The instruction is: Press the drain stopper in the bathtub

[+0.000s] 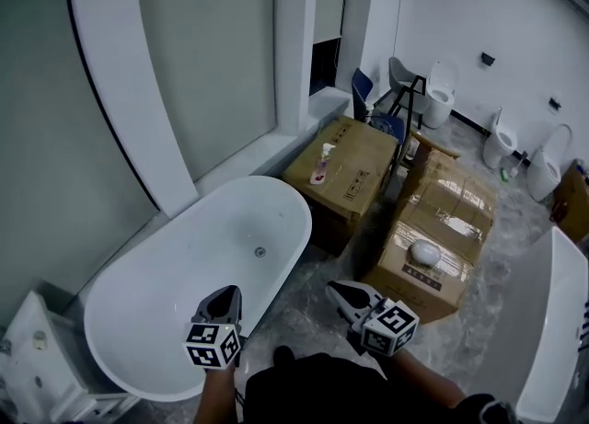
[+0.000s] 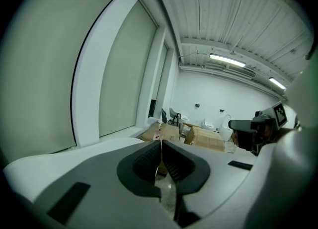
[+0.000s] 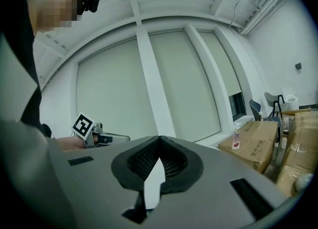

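Drain stopper [image 1: 259,251]: small round metal fitting on the floor of the white oval bathtub [image 1: 175,275], near the tub's middle.

Left gripper [image 1: 224,295]: over the near end of the tub, inside its rim. The stopper lies ahead of the jaw tips and slightly to the right, apart from them, with bare tub floor between. Jaws are pressed together at the tips, nothing between them.

Right gripper [image 1: 342,292]: outside the tub, over the marbled floor between the tub and the cardboard boxes [image 1: 433,229], well apart from the stopper. Jaws are likewise clenched and empty.

A pink-and-white bottle [image 1: 322,165] stands on the farther box [image 1: 354,169]. Toilets [image 1: 502,146] line the far wall.
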Motion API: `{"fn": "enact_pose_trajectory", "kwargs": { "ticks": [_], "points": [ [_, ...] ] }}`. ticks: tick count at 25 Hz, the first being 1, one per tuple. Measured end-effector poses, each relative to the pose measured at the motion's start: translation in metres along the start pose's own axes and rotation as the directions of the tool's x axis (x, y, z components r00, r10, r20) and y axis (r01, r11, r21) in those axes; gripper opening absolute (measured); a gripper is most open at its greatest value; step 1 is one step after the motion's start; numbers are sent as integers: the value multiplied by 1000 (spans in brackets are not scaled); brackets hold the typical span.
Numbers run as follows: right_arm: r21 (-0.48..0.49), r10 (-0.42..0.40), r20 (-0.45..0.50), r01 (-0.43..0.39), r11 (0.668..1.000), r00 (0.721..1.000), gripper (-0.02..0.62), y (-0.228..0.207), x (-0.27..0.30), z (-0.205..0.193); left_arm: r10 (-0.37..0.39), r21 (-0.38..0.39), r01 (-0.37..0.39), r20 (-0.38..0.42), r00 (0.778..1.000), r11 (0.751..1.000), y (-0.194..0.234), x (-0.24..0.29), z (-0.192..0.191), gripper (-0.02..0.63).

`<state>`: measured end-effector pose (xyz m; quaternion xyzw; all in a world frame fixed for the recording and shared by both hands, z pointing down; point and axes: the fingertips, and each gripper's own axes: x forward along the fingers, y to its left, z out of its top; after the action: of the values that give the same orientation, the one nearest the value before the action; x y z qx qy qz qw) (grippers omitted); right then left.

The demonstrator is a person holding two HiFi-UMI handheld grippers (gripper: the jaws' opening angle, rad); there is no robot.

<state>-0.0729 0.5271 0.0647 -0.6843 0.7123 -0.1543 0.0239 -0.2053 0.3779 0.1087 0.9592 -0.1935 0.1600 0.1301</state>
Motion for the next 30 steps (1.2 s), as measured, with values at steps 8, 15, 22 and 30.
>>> {"fn": "enact_pose_trajectory", "kwargs": {
  "ticks": [8, 15, 22, 30],
  "points": [
    [17, 29, -33, -28, 999, 999, 14, 1, 84, 1, -15, -9, 15, -26, 1000, 1000, 68, 37, 14, 23],
    [49, -1, -63, 4, 999, 998, 14, -44, 134, 1, -13, -36, 11, -66, 998, 999, 100, 82, 12, 25],
    [88, 109, -74, -102, 991, 991, 14, -91, 214, 18, 43, -31, -46, -75, 996, 998, 127, 133, 41, 25],
    [61, 337, -183, -331, 942, 924, 14, -157, 326, 47, 172, -128, -181, -81, 982, 975, 158, 235, 79, 23]
  ]
}}
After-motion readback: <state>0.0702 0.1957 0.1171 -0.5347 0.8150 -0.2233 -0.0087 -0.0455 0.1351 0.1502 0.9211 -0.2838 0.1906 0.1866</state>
